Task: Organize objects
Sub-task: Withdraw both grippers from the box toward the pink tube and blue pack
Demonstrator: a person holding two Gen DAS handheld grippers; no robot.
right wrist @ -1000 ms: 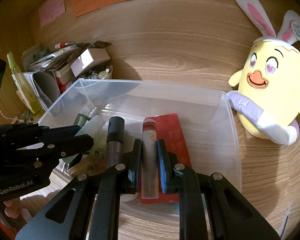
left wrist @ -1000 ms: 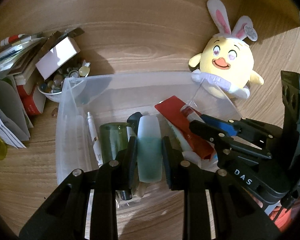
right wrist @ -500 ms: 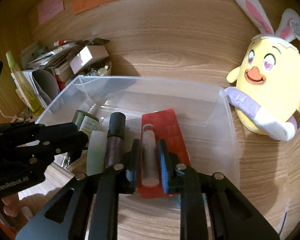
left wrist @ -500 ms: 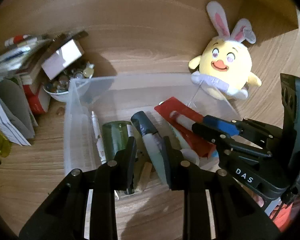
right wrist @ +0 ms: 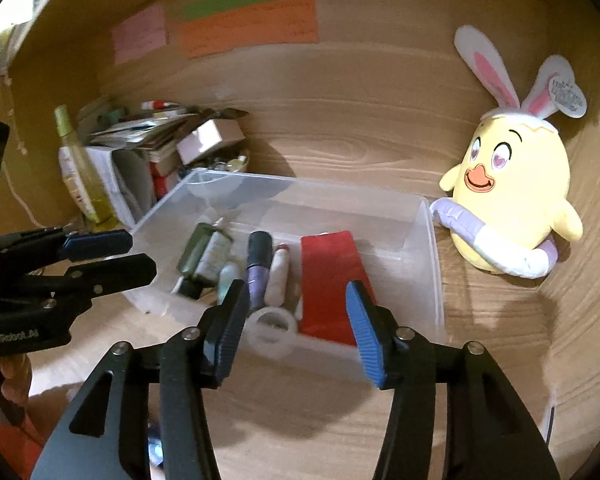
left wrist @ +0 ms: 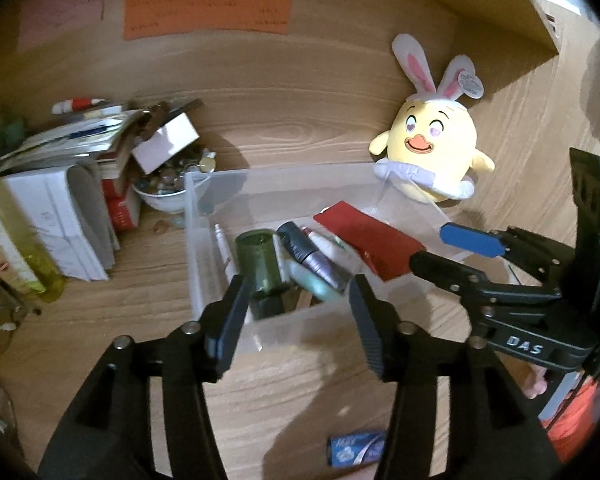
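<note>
A clear plastic bin (left wrist: 196, 248) (right wrist: 430, 264) stands on the wooden desk. In it lie a dark green bottle (left wrist: 258, 266) (right wrist: 200, 252), a pale green tube (left wrist: 312, 284) (right wrist: 228, 276), a purple tube with a black cap (left wrist: 312, 256) (right wrist: 256, 264), a white tube with a red cap (right wrist: 278, 272) and a red packet (left wrist: 372, 240) (right wrist: 328, 276). My left gripper (left wrist: 298, 308) hangs above the bin's near wall, its jaws opening with nothing between them. My right gripper (right wrist: 296, 308) does the same beside it, jaws opening and empty.
A yellow plush chick with bunny ears (left wrist: 432, 156) (right wrist: 508, 204) leans at the bin's right. At the left are a bowl of small trinkets (left wrist: 168, 188), stacked papers and boxes (left wrist: 80, 168) and a yellow-green bottle (right wrist: 80, 172). A blue packet (left wrist: 356, 448) lies on the near desk.
The left gripper let go of the pale green tube and the right one let go of the white tube; both lie in the bin. Both grippers opened and drew back and up.
</note>
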